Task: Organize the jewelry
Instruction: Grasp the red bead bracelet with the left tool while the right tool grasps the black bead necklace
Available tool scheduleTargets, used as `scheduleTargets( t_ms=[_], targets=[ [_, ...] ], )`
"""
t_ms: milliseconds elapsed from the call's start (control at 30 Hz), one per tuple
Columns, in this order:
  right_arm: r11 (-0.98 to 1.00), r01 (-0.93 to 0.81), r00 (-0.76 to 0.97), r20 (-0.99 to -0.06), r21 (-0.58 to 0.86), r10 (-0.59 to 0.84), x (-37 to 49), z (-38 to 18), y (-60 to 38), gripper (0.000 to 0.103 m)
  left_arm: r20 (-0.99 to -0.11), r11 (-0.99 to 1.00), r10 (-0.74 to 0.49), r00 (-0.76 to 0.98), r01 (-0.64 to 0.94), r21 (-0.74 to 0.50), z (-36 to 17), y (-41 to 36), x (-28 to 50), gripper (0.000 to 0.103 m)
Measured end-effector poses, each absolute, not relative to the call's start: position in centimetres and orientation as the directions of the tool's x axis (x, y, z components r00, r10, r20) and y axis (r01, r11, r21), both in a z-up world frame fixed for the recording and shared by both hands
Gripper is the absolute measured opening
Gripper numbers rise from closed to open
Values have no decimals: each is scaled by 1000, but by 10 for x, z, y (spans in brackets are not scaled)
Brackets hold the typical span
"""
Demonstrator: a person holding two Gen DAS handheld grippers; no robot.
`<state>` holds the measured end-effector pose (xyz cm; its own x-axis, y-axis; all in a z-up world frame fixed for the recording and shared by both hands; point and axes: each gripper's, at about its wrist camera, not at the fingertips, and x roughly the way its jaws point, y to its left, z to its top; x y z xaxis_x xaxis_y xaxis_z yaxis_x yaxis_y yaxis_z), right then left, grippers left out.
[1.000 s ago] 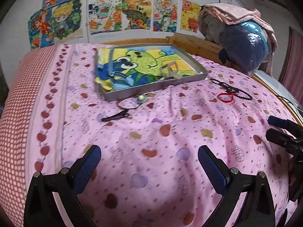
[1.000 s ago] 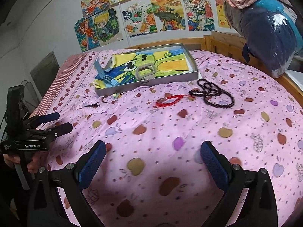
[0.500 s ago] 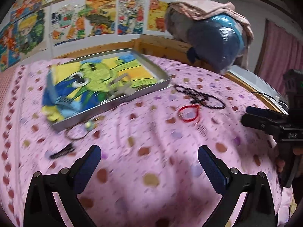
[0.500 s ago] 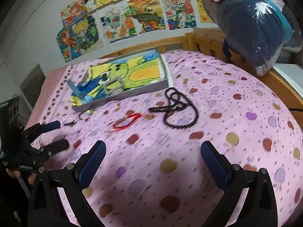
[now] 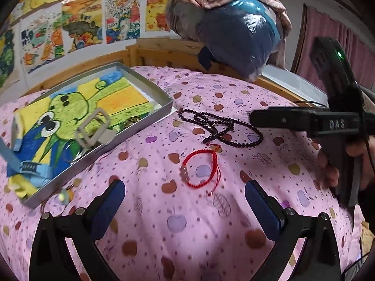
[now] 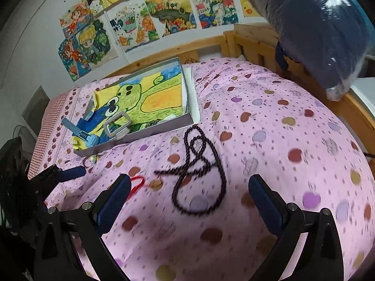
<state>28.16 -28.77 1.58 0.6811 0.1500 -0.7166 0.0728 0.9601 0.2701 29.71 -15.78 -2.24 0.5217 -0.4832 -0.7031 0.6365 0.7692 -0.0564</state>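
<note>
A red cord bracelet [image 5: 184, 172] lies on the pink bedspread just ahead of my left gripper [image 5: 185, 201], which is open and empty. Beyond it sprawls a black bead necklace [image 5: 219, 130]. In the right wrist view the same necklace [image 6: 186, 171] lies between and ahead of the fingers of my right gripper [image 6: 189, 194], open and empty. The red bracelet [image 6: 137, 182] peeks out beside its left finger. A grey tray [image 5: 131, 131] lined with a frog drawing holds a grey strap buckle [image 5: 93, 128] and a blue watch [image 5: 30, 166].
A small bracelet with a pale bead [image 5: 63, 196] lies at the tray's front edge. A wooden bed frame [image 6: 253, 44] and a blue bagged bundle [image 6: 316, 30] stand behind. A person's hand [image 5: 328, 166] holds the right gripper [image 5: 255, 118]. The left gripper [image 6: 68, 173] shows at left.
Both grippers have swung right and come closer to the jewelry. The left view now faces the red bracelet. The right one hangs over the black necklace.
</note>
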Motion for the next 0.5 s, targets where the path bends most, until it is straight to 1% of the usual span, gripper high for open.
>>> scheduleTargets(
  t_ms=[267, 300, 333, 433, 467, 500],
  targets=[
    [961, 77, 629, -761, 267, 161, 321, -1, -293, 98, -730, 761, -492, 474, 641, -96, -35, -170, 315, 102],
    [962, 81, 621, -768, 262, 157, 324, -3, -294, 98, -732, 763, -492, 472, 639, -101, -36, -170, 316, 98],
    [962, 77, 614, -773, 263, 162, 327, -6, -293, 98, -736, 765, -490, 467, 636, -106, -38, -170, 318, 90],
    [963, 69, 597, -784, 262, 170, 328, -14, -291, 98, -755, 771, -481, 445, 626, -122, -45, -171, 323, 75],
    [965, 63, 591, -789, 254, 169, 329, -16, -289, 97, -760, 774, -479, 438, 620, -131, -48, -171, 325, 73],
    [968, 60, 588, -792, 244, 163, 329, -17, -288, 91, -763, 775, -479, 435, 617, -135, -49, -171, 327, 68]
  ],
)
